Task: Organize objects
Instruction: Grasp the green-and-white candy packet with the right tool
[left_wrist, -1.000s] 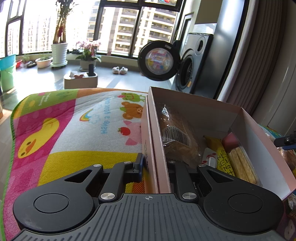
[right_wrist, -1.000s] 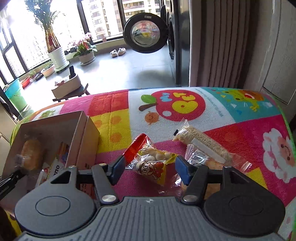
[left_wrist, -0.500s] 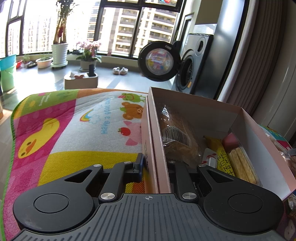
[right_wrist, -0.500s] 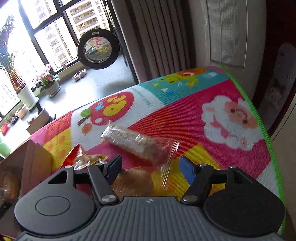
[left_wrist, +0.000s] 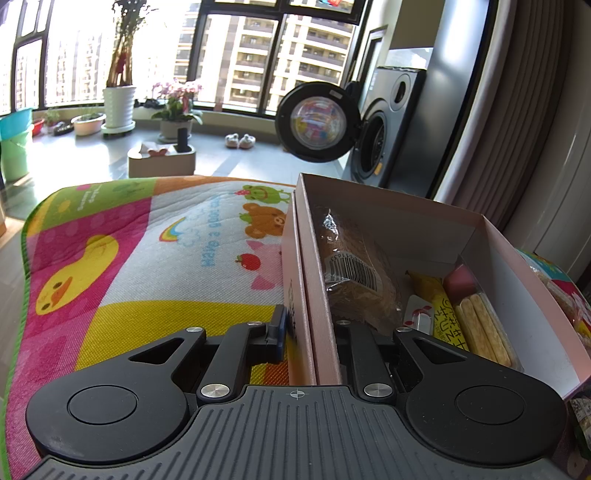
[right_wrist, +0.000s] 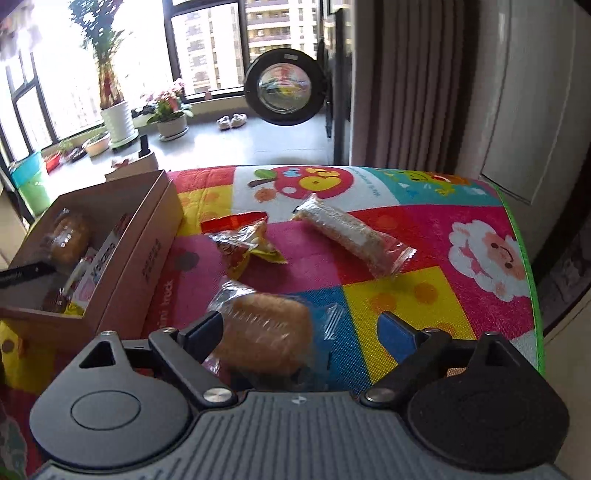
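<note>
Light source: daylight through the windows (left_wrist: 240, 55), overexposed at upper left.
Shadow: box (left_wrist: 517, 266) interior partly shaded.
Blur: wrapped bun (right_wrist: 266, 332) motion-smeared in right view.
Distortion: fisheye bending of curtain (right_wrist: 417, 81) and frame edges.

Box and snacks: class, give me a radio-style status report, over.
Left gripper shut on box wall. Right gripper open around wrapped bun, not clamped. Two more snacks on mat: red bag, long bar. Path to box clear.
</note>
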